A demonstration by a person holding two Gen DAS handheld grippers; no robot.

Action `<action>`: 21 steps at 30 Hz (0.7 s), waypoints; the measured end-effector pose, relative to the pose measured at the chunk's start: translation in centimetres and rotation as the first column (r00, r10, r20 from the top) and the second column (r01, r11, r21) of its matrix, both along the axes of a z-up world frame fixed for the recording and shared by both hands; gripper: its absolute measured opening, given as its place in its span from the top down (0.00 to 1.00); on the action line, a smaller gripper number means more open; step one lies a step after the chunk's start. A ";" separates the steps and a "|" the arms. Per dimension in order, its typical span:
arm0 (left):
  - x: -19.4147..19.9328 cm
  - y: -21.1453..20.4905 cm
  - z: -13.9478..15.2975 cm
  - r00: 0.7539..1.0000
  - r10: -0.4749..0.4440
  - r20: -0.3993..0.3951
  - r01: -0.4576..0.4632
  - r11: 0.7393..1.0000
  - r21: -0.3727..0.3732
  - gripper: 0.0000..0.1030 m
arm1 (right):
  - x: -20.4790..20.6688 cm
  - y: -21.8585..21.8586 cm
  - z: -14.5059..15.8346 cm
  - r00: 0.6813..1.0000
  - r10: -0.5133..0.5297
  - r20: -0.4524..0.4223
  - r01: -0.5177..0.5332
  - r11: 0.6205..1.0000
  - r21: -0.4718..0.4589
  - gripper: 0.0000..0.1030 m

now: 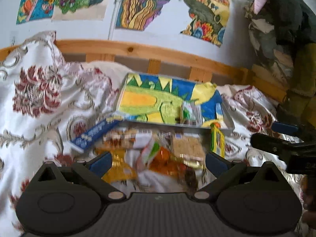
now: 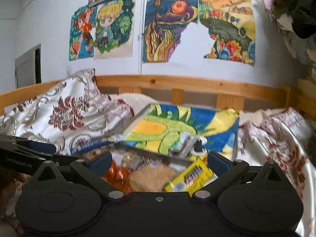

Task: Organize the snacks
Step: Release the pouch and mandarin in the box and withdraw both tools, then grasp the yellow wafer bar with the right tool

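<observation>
A pile of snacks lies on a bed: a blue packet (image 1: 94, 132), a pale cracker pack (image 1: 186, 146), orange wrappers (image 1: 165, 162) and a yellow packet (image 1: 217, 140). My left gripper (image 1: 158, 163) is open and empty just above the pile. My right gripper (image 2: 158, 163) is open and empty over the same pile, with the yellow packet (image 2: 189, 175) and a cracker pack (image 2: 150, 177) between its fingers' line of sight. A tray with a colourful dinosaur picture (image 1: 167, 100) lies behind the pile and holds a small packet (image 1: 189, 112). Both views are blurred.
The bed has a white cover with red flowers (image 1: 49, 98) and a wooden rail (image 1: 138, 49) along the wall. Paintings (image 2: 169, 29) hang above. Dark clothes (image 1: 280, 9) hang at the right. The right gripper shows at the right edge of the left wrist view (image 1: 284, 144).
</observation>
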State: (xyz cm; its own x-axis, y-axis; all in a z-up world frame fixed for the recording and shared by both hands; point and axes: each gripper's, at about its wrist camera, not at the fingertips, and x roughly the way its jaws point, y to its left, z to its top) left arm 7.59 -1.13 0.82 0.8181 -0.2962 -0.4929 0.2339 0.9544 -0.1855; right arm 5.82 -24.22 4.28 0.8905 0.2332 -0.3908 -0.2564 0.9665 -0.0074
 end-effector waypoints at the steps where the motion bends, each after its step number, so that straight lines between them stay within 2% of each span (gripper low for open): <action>1: -0.2 0.0 -0.3 1.000 -0.002 -0.009 0.002 1.000 -0.002 0.01 | -0.4 -0.1 -0.1 1.000 -0.008 -0.015 0.008 1.000 -0.004 0.01; 10: -1.2 -0.8 -1.8 0.996 -0.039 -0.084 0.040 0.999 0.008 0.01 | -2.5 -0.2 -1.3 0.989 -0.068 -0.133 0.056 0.994 -0.088 0.01; 21: -1.4 -2.7 -2.2 0.989 -0.081 -0.127 0.086 0.996 0.036 0.01 | -2.5 -0.5 -1.9 0.975 -0.102 -0.197 0.083 0.991 -0.105 0.01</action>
